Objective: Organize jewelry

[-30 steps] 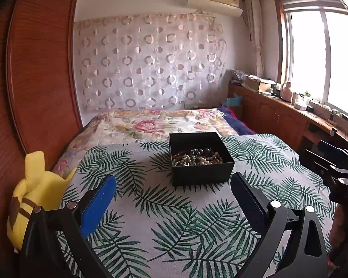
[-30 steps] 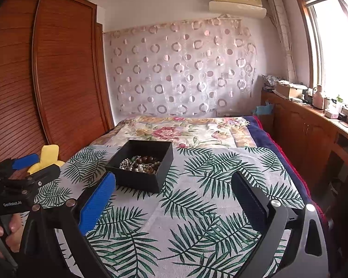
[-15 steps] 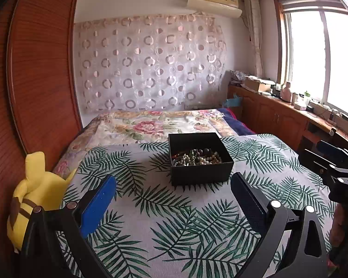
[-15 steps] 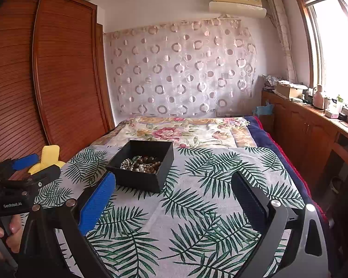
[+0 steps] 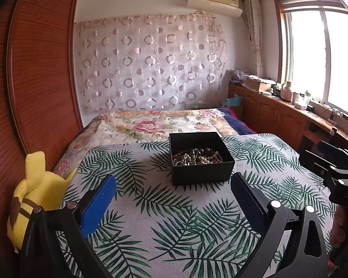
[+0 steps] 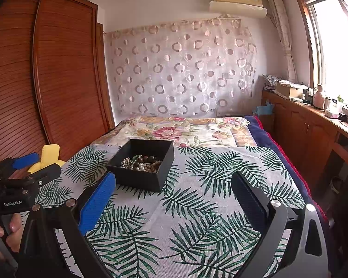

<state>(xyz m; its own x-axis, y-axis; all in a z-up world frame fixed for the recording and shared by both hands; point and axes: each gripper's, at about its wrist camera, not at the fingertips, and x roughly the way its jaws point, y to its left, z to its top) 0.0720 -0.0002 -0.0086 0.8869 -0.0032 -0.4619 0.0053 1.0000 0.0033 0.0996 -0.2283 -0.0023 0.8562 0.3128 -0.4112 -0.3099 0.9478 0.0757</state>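
A black open box (image 5: 200, 162) (image 6: 141, 165) stands on a leaf-print cloth (image 5: 174, 220) (image 6: 197, 208) spread over the bed. Inside it lies a tangled heap of bead and pearl jewelry (image 5: 197, 157) (image 6: 140, 163). My left gripper (image 5: 172, 185) hovers open over the cloth, just short of the box, nothing between its fingers. My right gripper (image 6: 172, 183) is also open and empty, to the right of the box and a little nearer. Each gripper shows at the edge of the other's view: the right one (image 5: 336, 169), the left one (image 6: 23, 173), held by a hand (image 6: 2, 231).
A yellow plush toy (image 5: 34, 199) (image 6: 47, 156) lies at the bed's left edge against the wooden wardrobe (image 5: 34, 81). A floral quilt (image 5: 155, 122) covers the far half of the bed. Wooden cabinets (image 6: 308, 134) with clutter run under the window on the right.
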